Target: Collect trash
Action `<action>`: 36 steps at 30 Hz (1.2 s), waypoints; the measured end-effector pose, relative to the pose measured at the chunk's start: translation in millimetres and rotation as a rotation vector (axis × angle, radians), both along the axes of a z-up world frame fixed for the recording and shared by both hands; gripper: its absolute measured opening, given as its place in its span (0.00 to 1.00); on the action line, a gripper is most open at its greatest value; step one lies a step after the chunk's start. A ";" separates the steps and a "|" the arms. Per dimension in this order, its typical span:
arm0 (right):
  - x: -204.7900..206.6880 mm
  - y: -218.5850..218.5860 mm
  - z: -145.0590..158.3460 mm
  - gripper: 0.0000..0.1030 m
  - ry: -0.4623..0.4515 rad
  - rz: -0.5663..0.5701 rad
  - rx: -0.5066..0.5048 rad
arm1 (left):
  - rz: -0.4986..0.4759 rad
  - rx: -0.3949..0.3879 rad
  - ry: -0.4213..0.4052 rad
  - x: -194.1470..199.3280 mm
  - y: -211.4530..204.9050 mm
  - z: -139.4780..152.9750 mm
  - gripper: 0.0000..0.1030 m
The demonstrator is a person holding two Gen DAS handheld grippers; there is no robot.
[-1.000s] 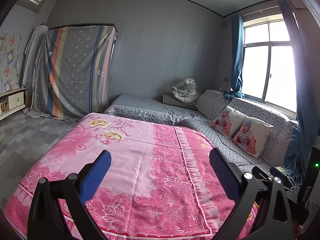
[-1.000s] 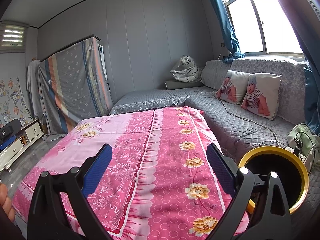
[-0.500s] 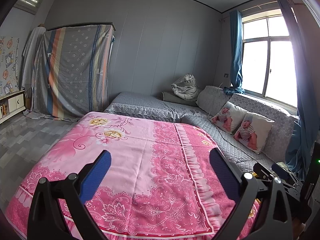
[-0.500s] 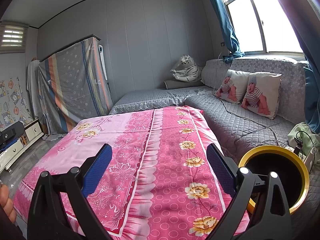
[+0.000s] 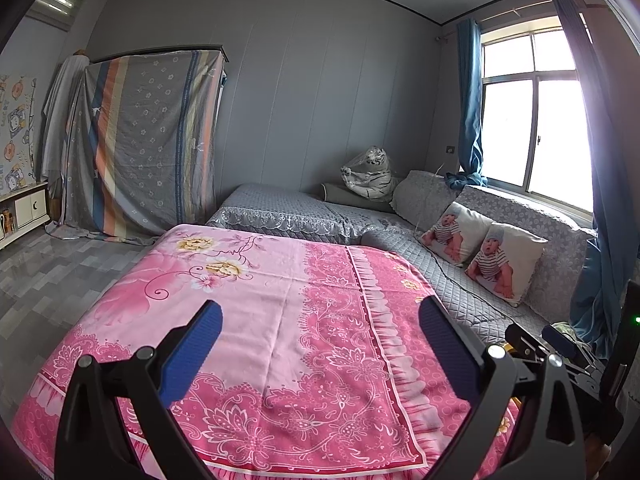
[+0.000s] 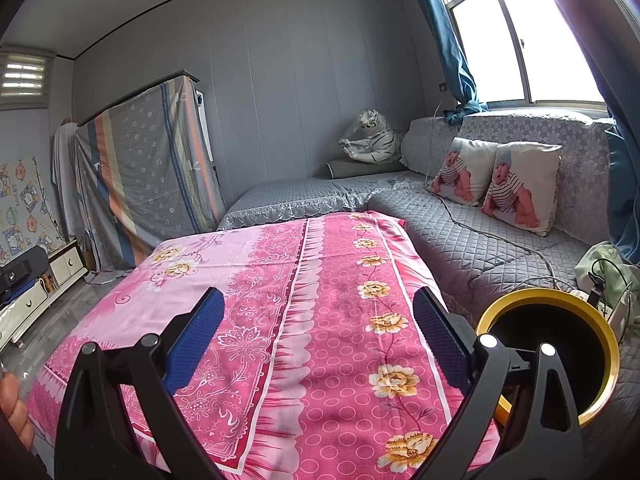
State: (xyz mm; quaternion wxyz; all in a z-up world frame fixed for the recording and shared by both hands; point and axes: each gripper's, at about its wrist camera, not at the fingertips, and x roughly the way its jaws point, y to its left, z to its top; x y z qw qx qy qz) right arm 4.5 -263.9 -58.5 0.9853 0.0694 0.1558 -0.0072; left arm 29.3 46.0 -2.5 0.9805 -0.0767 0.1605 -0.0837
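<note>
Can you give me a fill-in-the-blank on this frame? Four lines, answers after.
1. The trash bin has a ___ rim.
2. Both the left gripper and the right gripper are ___.
3. The two pillows show a ___.
4. The cloth under the grippers is mostly ___.

Answers: yellow; open; baby; pink

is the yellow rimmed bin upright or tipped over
Upright: the bin has its round yellow rim facing up beside the pink sheet, dark inside.
</note>
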 end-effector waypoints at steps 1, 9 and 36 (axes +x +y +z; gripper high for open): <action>0.0 0.0 -0.8 0.88 0.000 -0.001 0.001 | 0.000 -0.001 0.000 -0.1 0.1 -0.2 0.92; 0.2 -0.6 -1.8 0.88 0.001 -0.002 0.003 | -0.009 0.000 0.000 0.4 -1.0 -0.5 0.92; 2.7 2.5 -11.9 0.88 0.015 -0.003 0.008 | -0.013 0.005 -0.002 2.7 0.6 -0.1 0.92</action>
